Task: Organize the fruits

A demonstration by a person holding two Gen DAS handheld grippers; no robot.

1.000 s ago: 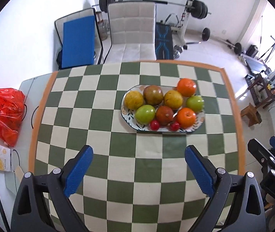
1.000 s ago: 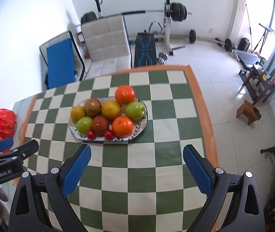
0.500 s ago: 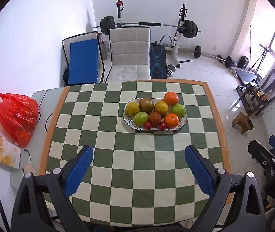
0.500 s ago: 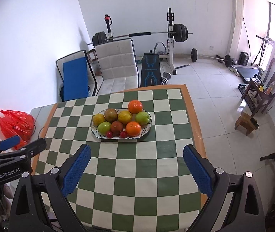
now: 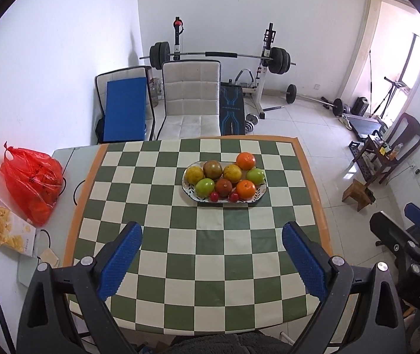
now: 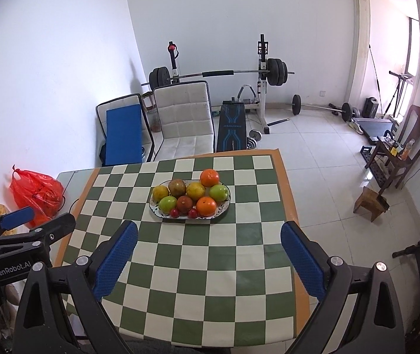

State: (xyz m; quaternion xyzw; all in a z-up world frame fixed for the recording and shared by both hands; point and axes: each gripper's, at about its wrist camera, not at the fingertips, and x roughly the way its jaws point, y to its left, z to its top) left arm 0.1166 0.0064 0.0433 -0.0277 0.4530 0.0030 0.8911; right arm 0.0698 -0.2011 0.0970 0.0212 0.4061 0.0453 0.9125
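An oval patterned plate (image 5: 261, 195) (image 6: 224, 207) on the green-and-white checked table (image 5: 198, 250) (image 6: 198, 265) holds several fruits: oranges (image 5: 245, 189) (image 6: 206, 206), green apples (image 5: 205, 186) (image 6: 218, 192), yellow and brown fruits, and two small red ones (image 5: 214, 196) (image 6: 175, 212). My left gripper (image 5: 212, 250) hangs open and empty well above the near half of the table. My right gripper (image 6: 209, 250) is likewise open, empty and far back from the plate. The left gripper also shows at the left edge of the right wrist view.
A red plastic bag (image 5: 32, 177) (image 6: 37, 193) and a snack packet (image 5: 3, 228) lie on the grey surface left of the table. Two chairs (image 5: 190, 103) (image 6: 183, 121) stand behind it, with a barbell rack (image 5: 218, 56) beyond. A wooden stool (image 5: 359, 193) stands to the right.
Both grippers have pulled back and up from the plate, so the whole table and more of the room show. Both stayed open. The fruits have not moved.
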